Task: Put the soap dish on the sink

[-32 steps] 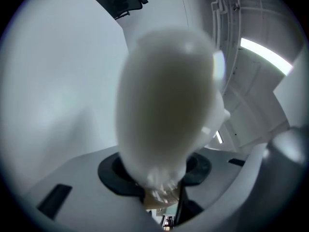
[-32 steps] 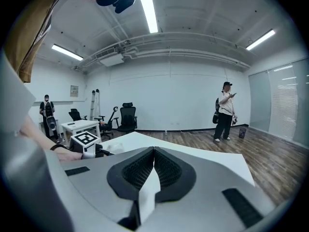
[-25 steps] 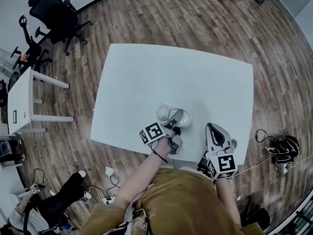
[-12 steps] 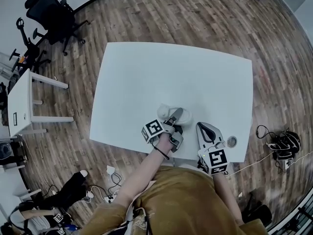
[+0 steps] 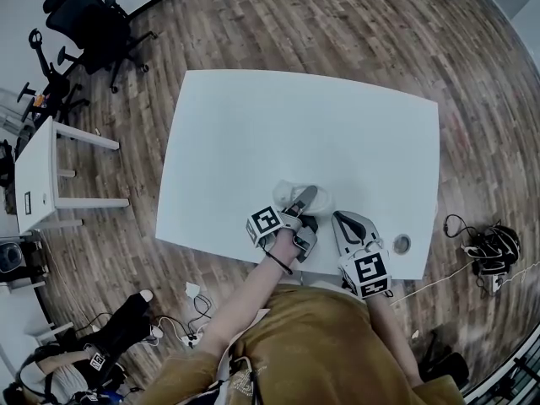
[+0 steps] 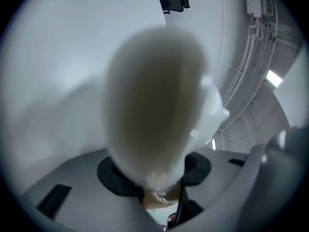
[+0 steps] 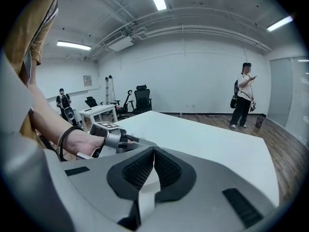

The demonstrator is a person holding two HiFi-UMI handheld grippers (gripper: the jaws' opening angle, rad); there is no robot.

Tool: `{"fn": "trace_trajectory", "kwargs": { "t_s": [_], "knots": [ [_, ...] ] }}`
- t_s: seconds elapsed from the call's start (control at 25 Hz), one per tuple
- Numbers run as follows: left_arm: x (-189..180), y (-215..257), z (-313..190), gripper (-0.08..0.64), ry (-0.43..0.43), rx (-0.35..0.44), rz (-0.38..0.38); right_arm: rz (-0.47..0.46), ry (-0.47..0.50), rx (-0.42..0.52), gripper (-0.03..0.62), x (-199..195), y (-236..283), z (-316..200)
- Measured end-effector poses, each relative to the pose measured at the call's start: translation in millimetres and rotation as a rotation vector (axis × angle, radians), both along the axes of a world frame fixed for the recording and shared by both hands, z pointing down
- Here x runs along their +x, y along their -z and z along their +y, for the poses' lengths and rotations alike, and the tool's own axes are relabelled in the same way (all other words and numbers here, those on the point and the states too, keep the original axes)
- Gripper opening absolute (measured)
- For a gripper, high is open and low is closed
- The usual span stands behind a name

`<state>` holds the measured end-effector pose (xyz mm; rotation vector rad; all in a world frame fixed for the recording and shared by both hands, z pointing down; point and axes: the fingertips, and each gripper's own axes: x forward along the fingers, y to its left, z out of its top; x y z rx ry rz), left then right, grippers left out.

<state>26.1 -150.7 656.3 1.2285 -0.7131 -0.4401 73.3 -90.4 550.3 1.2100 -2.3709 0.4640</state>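
right tongs [image 7: 153, 150]: jaws together, empty | white table [image 7: 207, 141] ahead | left tongs [image 7: 128, 139] (hand-held) at left

White table [image 5: 278, 125] on wood floor [image 5: 337, 24]; black office chair [image 5: 89, 19], small desk [image 5: 34, 175] at left.

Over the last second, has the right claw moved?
Yes. The right claw slid left, away from the small round cap on the table.

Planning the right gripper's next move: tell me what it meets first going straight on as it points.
Probably the bare white table, since the right gripper tilts down over it with fingers shut and empty. The left gripper sits left of that line, though depth is hard to judge.
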Motion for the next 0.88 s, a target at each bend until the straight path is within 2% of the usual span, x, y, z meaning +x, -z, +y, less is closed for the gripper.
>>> {"fn": "trace_trajectory", "kwargs": {
  "t_s": [0.2,0.32,0.48,0.64,0.88],
  "knots": [
    [5.8,-0.9,7.1,0.179,-0.041,-0.026,0.003,0.015,0.044,-0.029,0.008,-10.1,-9.5,2.7],
    [5.2,-1.2,8.5,0.181,-0.035,-0.042,0.011,0.031,0.076,-0.048,0.008,-17.4,-16.2,1.8],
    [6.1,-2.1,9.1,0.187,-0.048,-0.027,0.002,0.072,0.127,-0.053,0.008,-25.6,-28.8,4.0],
    [11.4,1.1,7.1,0.272,-0.043,-0.020,0.018,0.090,0.137,-0.053,0.008,-21.7,-35.8,4.0],
    [11.3,3.9,11.0,0.290,-0.051,-0.033,0.027,0.117,0.145,-0.056,0.008,-21.8,-38.8,3.4]
  ]
}}
